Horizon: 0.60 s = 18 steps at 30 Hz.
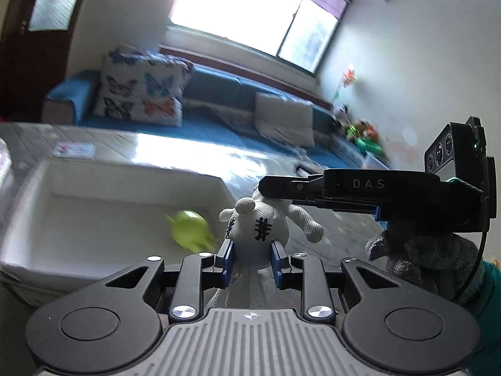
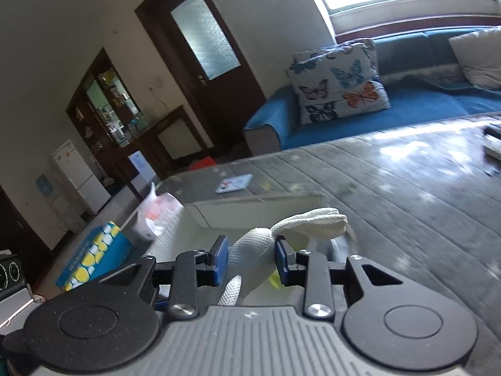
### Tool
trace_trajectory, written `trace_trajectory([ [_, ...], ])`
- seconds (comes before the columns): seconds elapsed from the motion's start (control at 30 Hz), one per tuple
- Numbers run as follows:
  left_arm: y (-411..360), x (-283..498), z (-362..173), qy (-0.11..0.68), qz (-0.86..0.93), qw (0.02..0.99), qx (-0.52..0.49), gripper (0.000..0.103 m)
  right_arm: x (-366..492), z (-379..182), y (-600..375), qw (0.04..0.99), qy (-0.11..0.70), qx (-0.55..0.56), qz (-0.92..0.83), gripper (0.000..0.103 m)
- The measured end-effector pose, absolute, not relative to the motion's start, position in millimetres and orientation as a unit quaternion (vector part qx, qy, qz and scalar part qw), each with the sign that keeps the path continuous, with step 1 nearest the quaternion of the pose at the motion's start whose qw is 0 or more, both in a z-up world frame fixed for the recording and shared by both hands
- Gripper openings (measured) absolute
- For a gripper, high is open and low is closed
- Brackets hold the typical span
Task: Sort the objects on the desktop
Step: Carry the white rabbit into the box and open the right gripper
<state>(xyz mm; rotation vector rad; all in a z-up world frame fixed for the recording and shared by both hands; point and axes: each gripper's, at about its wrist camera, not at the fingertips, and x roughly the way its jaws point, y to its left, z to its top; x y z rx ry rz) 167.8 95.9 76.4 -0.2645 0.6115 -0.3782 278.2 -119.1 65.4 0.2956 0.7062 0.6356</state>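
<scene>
A grey table (image 2: 391, 188) carried everything, a blue sofa (image 1: 219, 119) behind its far edge. A white bin (image 1: 94, 194) sat near its left edge, a green toy (image 1: 188, 228) lying inside. A blue box (image 2: 94, 260) and a crumpled wrapper (image 2: 156, 216) lay beside the bin. The white stuffed doll (image 1: 260, 228) hung just past the bin's right wall, pinched by both claws: the left gripper (image 1: 252, 257) clamped its body, the right gripper (image 2: 250, 260) squeezed a limb.

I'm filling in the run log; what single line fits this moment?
left tongs: shut on white plush doll body | right tongs: shut on doll's limb | white bin: holds green toy
</scene>
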Motion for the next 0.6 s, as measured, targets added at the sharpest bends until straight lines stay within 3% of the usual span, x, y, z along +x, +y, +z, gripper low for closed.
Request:
trace_trajectory([
  [0.27, 146.5, 198.1, 86.6, 0.292, -0.136, 0.937, -0.134, 0.027, 320.6, 68.3, -53.4, 0.867, 0.358, 0.155, 0.311, 0.031],
  [0.6, 183.9, 245.0, 56.2, 0.353, -0.092, 0.92, -0.142, 0.027, 373.4, -3.7, -17.0, 0.819, 0.444, 0.223, 0.288, 0.032],
])
